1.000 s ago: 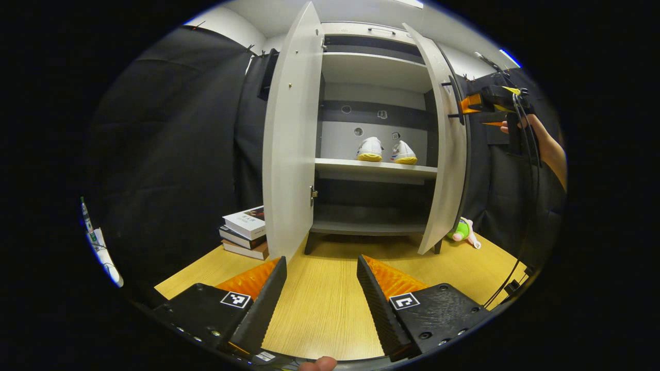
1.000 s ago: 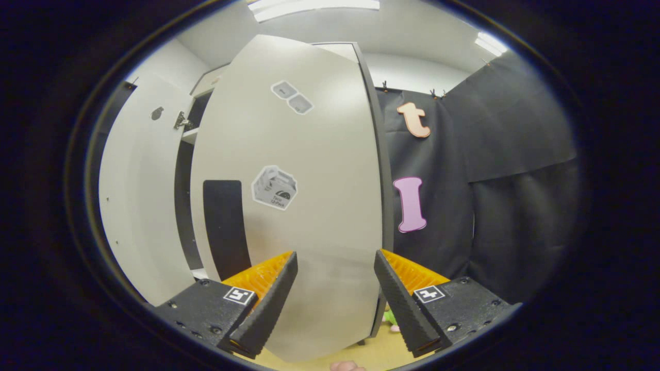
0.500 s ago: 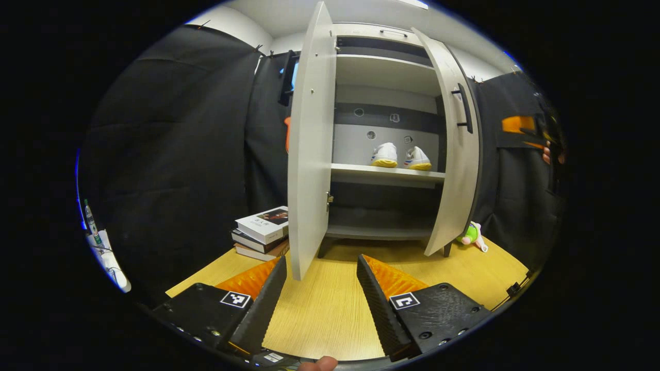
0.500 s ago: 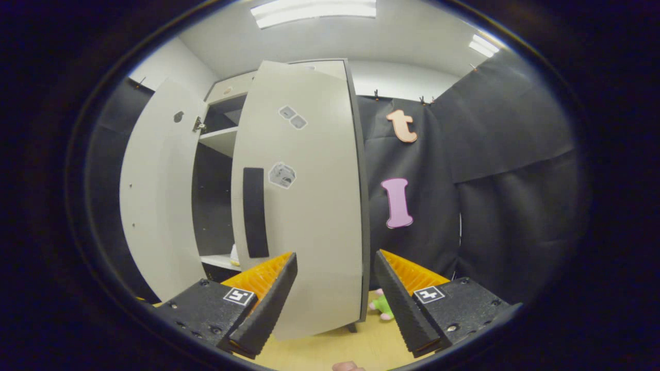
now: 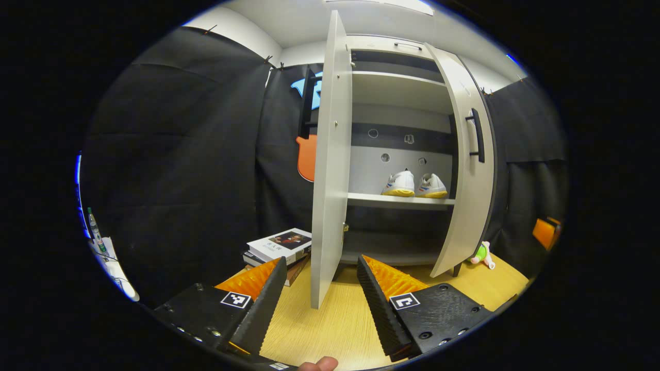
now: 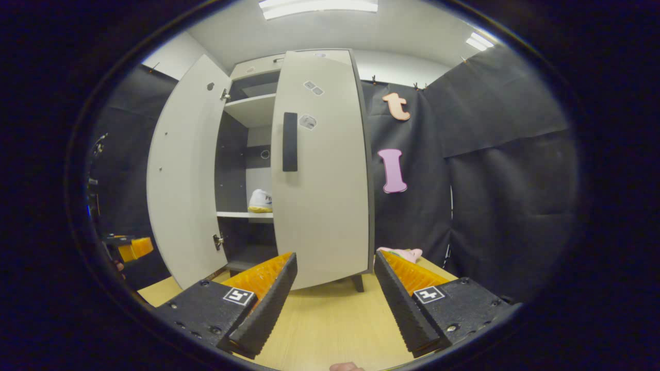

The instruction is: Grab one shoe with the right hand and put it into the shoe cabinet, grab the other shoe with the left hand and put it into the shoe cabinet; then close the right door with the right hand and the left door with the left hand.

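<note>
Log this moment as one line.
shoes: on cabinet shelf | right door: ajar | left door: open | left gripper, right gripper: open, empty

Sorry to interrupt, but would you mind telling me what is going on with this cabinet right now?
A person holds a hand-held gripper in each hand, facing a shoe cabinet on a wooden table. Both shoes already sit side by side on its middle shelf. The right door is swung most of the way shut but not closed; the left door stands wide open. The left gripper and the right gripper are both open, holding nothing and touching neither door.
</note>
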`<act>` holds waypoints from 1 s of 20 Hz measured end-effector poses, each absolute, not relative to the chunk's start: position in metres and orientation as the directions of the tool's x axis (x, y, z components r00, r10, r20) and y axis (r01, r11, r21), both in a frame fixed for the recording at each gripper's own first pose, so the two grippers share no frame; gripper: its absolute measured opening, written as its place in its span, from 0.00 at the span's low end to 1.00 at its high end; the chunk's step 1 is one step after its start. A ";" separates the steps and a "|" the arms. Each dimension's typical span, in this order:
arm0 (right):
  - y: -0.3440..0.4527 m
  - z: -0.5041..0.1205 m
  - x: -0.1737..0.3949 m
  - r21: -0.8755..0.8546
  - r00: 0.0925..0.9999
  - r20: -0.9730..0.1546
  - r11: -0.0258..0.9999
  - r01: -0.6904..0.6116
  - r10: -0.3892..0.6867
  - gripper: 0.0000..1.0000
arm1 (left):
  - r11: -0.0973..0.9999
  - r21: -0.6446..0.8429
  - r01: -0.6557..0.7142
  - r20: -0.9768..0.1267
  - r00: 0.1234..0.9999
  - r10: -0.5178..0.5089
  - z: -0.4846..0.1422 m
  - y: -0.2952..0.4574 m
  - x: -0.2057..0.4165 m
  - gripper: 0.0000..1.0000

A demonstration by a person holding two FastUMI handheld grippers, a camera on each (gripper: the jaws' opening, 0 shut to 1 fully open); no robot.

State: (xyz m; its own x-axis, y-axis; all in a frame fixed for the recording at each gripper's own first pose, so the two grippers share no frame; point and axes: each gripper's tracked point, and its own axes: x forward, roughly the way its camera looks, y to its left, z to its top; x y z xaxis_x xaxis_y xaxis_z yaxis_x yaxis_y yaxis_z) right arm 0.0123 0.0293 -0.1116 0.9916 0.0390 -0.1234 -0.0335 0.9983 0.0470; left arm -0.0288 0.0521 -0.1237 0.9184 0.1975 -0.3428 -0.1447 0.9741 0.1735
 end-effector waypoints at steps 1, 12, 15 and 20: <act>0.033 -0.118 0.007 0.056 0.989 -0.136 0.998 -0.043 0.050 0.98 | 0.972 0.175 -0.154 -0.330 0.921 0.206 -0.116 0.056 -0.027 0.82; 0.028 -0.143 0.000 0.025 0.982 -0.185 1.000 -0.018 0.022 0.98 | 0.930 0.173 -0.325 -0.143 0.926 0.350 0.020 0.153 0.051 0.83; 0.027 -0.140 -0.001 0.033 0.983 -0.183 0.999 -0.012 0.018 0.98 | 0.938 0.138 -0.317 -0.157 0.928 0.337 0.035 0.169 0.089 0.84; 0.008 -0.140 -0.001 0.053 0.980 -0.198 0.998 0.038 -0.027 0.98 | 0.955 0.150 -0.258 -0.198 0.938 0.284 0.038 0.173 0.133 0.84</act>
State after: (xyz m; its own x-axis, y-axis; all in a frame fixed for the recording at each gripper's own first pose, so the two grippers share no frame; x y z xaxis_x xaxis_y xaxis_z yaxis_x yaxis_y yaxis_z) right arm -0.0012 0.0085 -0.1396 0.9798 -0.0273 -0.1980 0.0384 0.9979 0.0526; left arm 0.1328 0.1731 0.0379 0.9380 0.2844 -0.1984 -0.2577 0.9546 0.1497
